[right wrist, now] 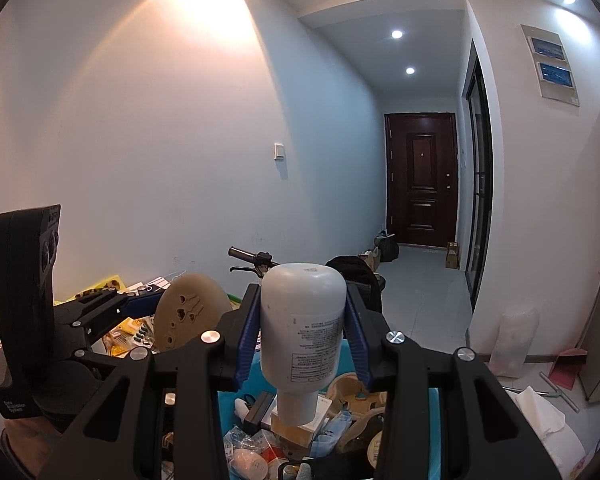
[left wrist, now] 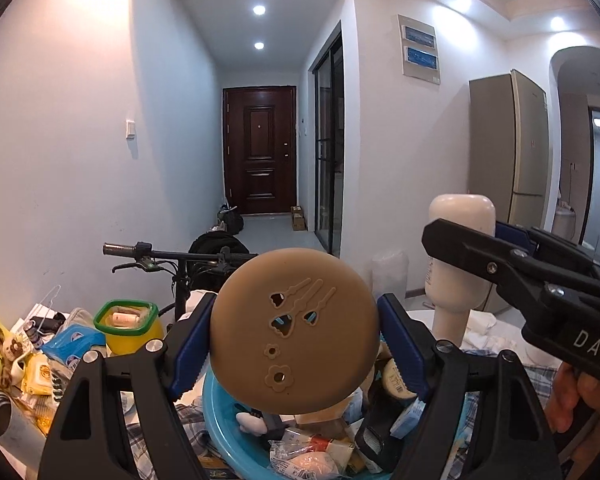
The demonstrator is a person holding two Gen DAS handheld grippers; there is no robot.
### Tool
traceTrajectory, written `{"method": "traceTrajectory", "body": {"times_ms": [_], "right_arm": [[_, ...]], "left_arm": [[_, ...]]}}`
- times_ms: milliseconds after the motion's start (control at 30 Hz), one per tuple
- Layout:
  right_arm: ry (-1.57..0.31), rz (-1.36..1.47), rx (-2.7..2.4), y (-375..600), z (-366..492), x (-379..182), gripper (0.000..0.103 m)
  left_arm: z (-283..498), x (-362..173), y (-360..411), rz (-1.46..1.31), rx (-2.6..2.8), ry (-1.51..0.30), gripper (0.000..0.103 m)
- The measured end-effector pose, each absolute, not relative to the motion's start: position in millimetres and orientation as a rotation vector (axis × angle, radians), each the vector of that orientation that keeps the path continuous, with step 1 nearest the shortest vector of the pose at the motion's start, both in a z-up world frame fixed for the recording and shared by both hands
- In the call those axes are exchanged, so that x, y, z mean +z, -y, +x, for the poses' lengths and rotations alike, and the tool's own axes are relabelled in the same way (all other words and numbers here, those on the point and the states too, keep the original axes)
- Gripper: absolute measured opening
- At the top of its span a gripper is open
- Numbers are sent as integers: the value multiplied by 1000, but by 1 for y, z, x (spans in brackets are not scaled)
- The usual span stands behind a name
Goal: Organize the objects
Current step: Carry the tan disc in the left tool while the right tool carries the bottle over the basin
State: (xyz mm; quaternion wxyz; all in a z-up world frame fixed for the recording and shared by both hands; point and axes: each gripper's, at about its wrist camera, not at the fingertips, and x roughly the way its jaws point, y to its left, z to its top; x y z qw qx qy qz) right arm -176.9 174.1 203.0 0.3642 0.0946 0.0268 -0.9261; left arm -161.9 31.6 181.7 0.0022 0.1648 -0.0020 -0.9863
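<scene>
**Both grippers loaded above the blue basin**

White walls run down a hallway to a dark brown panelled door (left wrist: 259, 150). Below, a round light-blue plastic basin (left wrist: 224, 432) sits on a checked cloth, filled with small packets and boxes. The left gripper (left wrist: 294, 332) has its blue pads clamped on the edges of a flat round tan disc with flower-shaped cut-outs (left wrist: 294, 330), held upright above the basin. The right gripper (right wrist: 302, 336) grips a white plastic bottle with a printed label (right wrist: 303, 320), held cap down over the same basin. A yellow container with a green rim (left wrist: 127, 326) stands among clutter to the left.
</scene>
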Motion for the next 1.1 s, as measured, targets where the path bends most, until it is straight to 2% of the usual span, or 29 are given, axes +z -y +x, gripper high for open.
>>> {"method": "traceTrajectory", "body": {"times_ms": [367,1100], "right_arm": [[-57,239,-2385,-176,-182,203,39],[-50,243,-2388,-177,-186,205,39]], "left_arm": [[-166,178,-37,527,-3094,34,81],[-170,172,-26,543,-3127,-57,81]]}}
